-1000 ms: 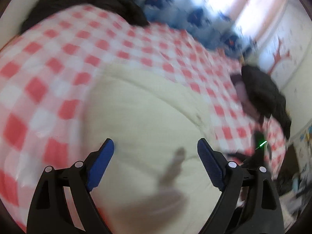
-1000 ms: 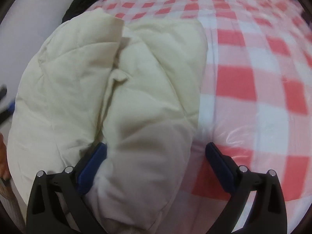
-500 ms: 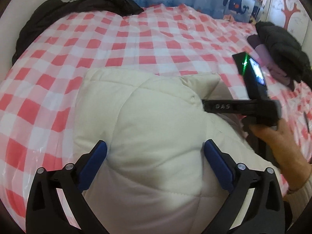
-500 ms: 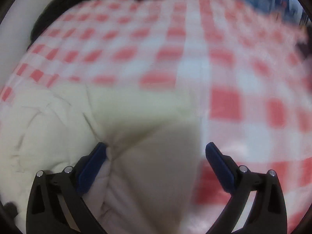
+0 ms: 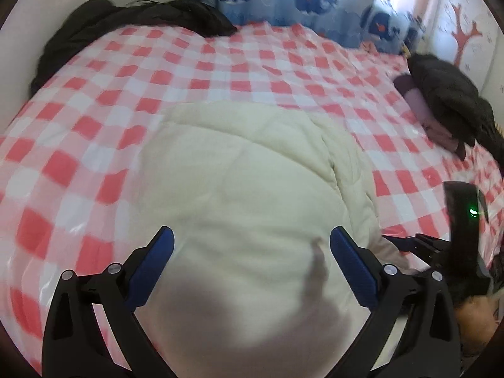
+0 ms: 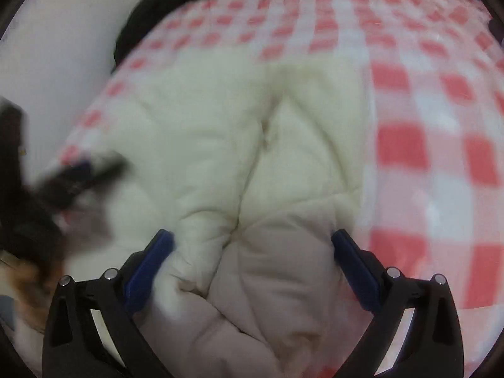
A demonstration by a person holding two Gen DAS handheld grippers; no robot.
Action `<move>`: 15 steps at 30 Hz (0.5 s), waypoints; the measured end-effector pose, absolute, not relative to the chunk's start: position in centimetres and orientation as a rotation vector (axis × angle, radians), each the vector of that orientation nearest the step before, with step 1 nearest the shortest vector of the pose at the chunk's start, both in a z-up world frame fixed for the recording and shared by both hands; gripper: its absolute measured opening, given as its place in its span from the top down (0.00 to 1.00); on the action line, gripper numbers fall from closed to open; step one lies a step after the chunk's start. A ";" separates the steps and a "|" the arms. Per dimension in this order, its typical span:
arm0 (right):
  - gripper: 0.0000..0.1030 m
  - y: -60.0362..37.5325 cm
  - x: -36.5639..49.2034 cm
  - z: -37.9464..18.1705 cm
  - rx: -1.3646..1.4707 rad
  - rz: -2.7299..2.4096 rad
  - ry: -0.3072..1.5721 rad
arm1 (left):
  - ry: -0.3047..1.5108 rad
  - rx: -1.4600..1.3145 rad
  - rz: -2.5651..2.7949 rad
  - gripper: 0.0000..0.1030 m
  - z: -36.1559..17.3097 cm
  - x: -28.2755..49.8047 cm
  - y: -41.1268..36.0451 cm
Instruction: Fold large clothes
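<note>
My left tongs [image 5: 252, 249] have just been opening wider, and nothing is pinched between them; my other tool has slid from the middle of the coat out to 4 o'clock. The puffy cream coat [image 5: 239, 170] lies folded on the red and white checked bed cover [image 5: 220, 60]. It fills the space under and ahead of my left tongs, toward 12 o'clock. My right tongs [image 6: 252, 249] are spread wide too, with the coat's thick fold bulging between the blue pads [image 6: 148, 267]. A dark coat pile [image 5: 447, 94] sits at 2 o'clock. Whale curtains [image 5: 308, 3] hang at 12 o'clock.
</note>
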State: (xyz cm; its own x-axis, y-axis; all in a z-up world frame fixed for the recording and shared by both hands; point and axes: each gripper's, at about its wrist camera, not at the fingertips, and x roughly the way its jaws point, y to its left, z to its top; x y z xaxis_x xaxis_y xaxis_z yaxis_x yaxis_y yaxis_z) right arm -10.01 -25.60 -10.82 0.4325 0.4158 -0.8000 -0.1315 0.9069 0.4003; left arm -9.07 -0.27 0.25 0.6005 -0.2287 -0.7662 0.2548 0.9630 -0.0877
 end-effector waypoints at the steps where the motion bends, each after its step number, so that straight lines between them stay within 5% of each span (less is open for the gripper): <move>1: 0.06 -25.8 -10.0 -10.6 0.297 0.341 1.080 | 0.874 0.019 -0.265 0.07 0.6 -9.8 0.5; 10: 0.06 -28.0 -12.4 -10.1 0.389 0.316 1.071 | 1.021 -0.474 -0.261 0.07 -4.4 -11.2 11.5; 15: 0.05 -28.0 -10.4 -12.6 0.494 0.352 1.144 | 1.096 -0.470 -0.431 0.07 -6.3 -10.1 8.0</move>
